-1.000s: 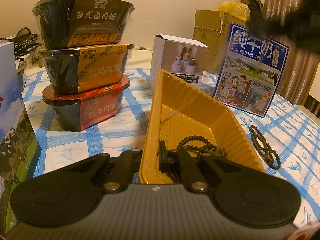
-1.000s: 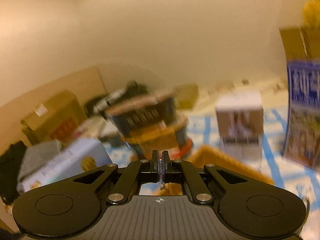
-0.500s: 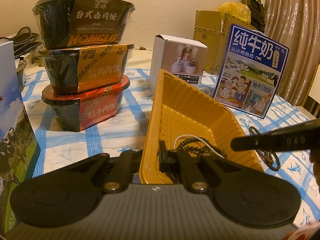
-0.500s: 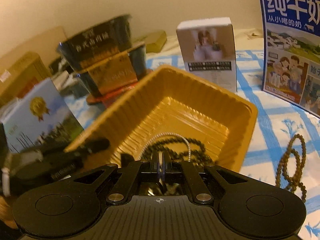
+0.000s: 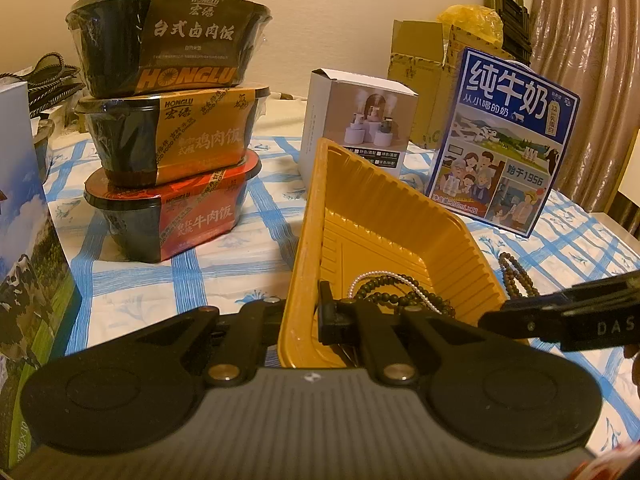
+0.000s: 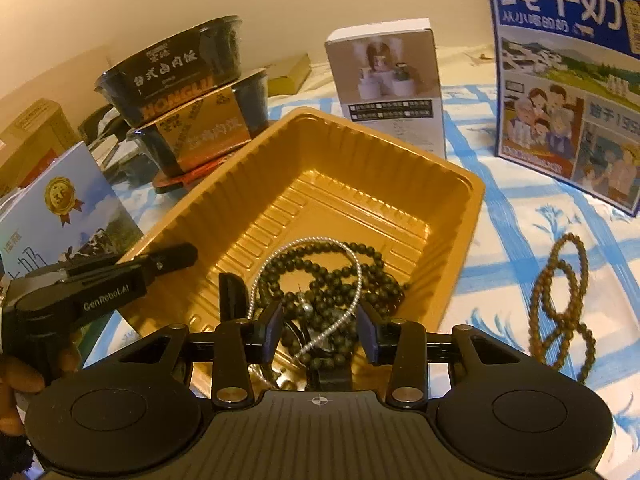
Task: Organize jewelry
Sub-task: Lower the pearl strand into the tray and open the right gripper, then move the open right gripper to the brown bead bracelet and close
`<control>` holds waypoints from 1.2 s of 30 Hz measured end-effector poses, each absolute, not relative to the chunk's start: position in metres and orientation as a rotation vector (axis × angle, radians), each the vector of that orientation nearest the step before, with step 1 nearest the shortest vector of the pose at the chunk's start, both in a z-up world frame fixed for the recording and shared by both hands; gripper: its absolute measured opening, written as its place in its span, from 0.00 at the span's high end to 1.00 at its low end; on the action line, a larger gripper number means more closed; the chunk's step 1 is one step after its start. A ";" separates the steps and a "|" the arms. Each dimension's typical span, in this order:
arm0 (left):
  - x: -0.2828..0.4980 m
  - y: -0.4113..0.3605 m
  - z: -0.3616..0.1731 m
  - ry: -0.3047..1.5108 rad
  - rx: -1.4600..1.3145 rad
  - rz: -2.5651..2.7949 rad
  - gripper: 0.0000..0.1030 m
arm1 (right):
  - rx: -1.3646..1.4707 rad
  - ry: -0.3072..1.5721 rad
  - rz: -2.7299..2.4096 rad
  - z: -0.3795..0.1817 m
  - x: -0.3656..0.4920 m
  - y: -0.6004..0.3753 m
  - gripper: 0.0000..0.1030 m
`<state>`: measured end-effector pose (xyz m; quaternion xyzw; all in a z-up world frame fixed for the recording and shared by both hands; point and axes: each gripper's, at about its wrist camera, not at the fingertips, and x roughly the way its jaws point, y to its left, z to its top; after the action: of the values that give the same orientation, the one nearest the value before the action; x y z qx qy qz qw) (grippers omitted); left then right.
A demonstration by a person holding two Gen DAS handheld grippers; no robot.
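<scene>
A yellow ribbed tray [image 6: 404, 194] [image 5: 312, 216] sits on the blue-checked cloth. In it lie a dark bead necklace [image 6: 376, 276] [image 5: 384, 292] and a thin silver bead chain [image 6: 352, 256] [image 5: 416, 289]. My right gripper [image 6: 320, 330] is open just above the tray's near end, the chain lying loose between its fingers. My left gripper [image 5: 304, 316] is shut on the tray's near rim; it also shows in the right wrist view [image 6: 176, 254]. A brown bead bracelet [image 6: 560, 304] [image 5: 516, 276] lies on the cloth right of the tray.
Three stacked HONGLU meal bowls [image 5: 168, 120] stand left of the tray. A white box [image 5: 356, 128] and a blue milk carton box [image 5: 504, 140] stand behind it. Another milk box [image 6: 60, 216] is at the left. Cardboard boxes [image 5: 424, 80] stand at the back.
My right gripper came down over the tray with the silver chain and opened, leaving the chain on the dark beads. My left gripper stayed on the rim.
</scene>
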<state>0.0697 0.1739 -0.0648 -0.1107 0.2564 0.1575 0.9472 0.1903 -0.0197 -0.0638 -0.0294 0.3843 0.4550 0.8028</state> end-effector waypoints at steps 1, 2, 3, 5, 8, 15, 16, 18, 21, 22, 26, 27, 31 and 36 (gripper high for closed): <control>0.070 0.174 -0.065 0.522 -0.224 0.321 0.95 | -0.061 0.825 0.972 -0.064 0.190 -0.021 0.60; 0.070 0.174 -0.065 0.522 -0.223 0.321 0.95 | -0.059 0.826 0.969 -0.065 0.189 -0.023 0.60; 0.070 0.174 -0.065 0.522 -0.221 0.322 0.95 | -0.056 0.824 0.966 -0.065 0.188 -0.024 0.59; 0.070 0.174 -0.065 0.522 -0.224 0.322 0.95 | -0.043 0.812 0.955 -0.064 0.186 -0.029 0.59; 0.070 0.174 -0.065 0.523 -0.220 0.322 0.95 | -0.007 0.791 0.948 -0.061 0.183 -0.041 0.59; 0.070 0.172 -0.065 0.524 -0.214 0.324 0.95 | 0.038 0.772 0.859 -0.065 0.175 -0.082 0.58; 0.070 0.172 -0.065 0.524 -0.213 0.325 0.95 | 0.038 0.774 0.838 -0.066 0.176 -0.088 0.58; 0.070 0.172 -0.065 0.525 -0.216 0.325 0.95 | 0.048 0.785 0.800 -0.071 0.179 -0.102 0.58; 0.070 0.172 -0.065 0.527 -0.214 0.325 0.95 | 0.056 0.802 0.734 -0.078 0.186 -0.122 0.58; 0.070 0.172 -0.065 0.527 -0.214 0.325 0.95 | 0.056 0.807 0.713 -0.080 0.189 -0.127 0.58; 0.070 0.172 -0.065 0.527 -0.213 0.325 0.95 | 0.043 0.818 0.640 -0.091 0.200 -0.144 0.58; 0.070 0.172 -0.065 0.527 -0.213 0.325 0.95 | 0.041 0.818 0.626 -0.093 0.202 -0.147 0.58; 0.070 0.172 -0.065 0.527 -0.208 0.324 0.95 | 0.037 0.817 0.595 -0.098 0.211 -0.151 0.58; 0.069 0.171 -0.065 0.528 -0.205 0.323 0.95 | 0.014 0.801 0.583 -0.102 0.222 -0.147 0.58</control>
<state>0.0694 0.1709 -0.0649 -0.1005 0.2593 0.1587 0.9473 0.2220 -0.1471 -0.1018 0.0068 0.3844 0.2797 0.8797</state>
